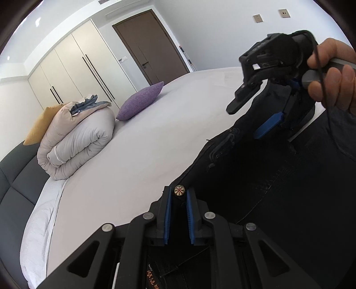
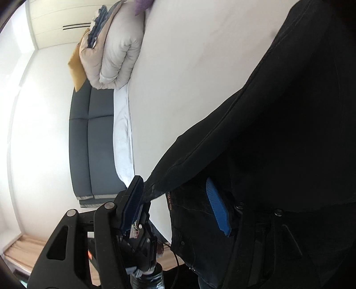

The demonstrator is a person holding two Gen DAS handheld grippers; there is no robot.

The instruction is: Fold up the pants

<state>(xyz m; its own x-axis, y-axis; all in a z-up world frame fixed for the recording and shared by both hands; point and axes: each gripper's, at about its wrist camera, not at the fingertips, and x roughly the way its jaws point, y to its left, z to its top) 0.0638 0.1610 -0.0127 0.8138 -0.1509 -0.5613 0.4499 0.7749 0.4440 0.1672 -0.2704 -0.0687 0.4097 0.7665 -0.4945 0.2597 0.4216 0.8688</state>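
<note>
Left gripper (image 1: 179, 201): two blue pads pressed close on the waistband of the pants (image 1: 255, 177), pinching the cloth just below one metal button (image 1: 179, 190). One pair of pants, black, counted once in both views; it hangs lifted between the two grippers, with its lower part draping toward the bed (image 1: 144, 144). Right gripper (image 1: 251, 115), seen from the left wrist view: jaws spread wide, one black finger clear of the cloth on the left, one blue pad (image 1: 268, 125) lying against the fabric; the person's hand (image 1: 331, 73) wraps its handle. In the right wrist view the same gripper (image 2: 175, 197) shows two blue pads well apart, with a waistband corner of the pants (image 2: 278, 133) lying between them and touching the right pad; the left pad stands just beside the fabric edge, not closed on it. Below it, part of the left gripper's body is visible. Farther back on the bed: one rolled duvet (image 1: 75, 142), pale beige and grey, by the dark headboard (image 1: 13, 177). Two cushions: one mustard (image 1: 40, 124) behind the duvet, one purple (image 1: 140, 101) beside it. Far wall: one wardrobe (image 1: 73, 66) with white doors, one brown door (image 1: 151, 44), two wall plates (image 1: 258, 18).
</note>
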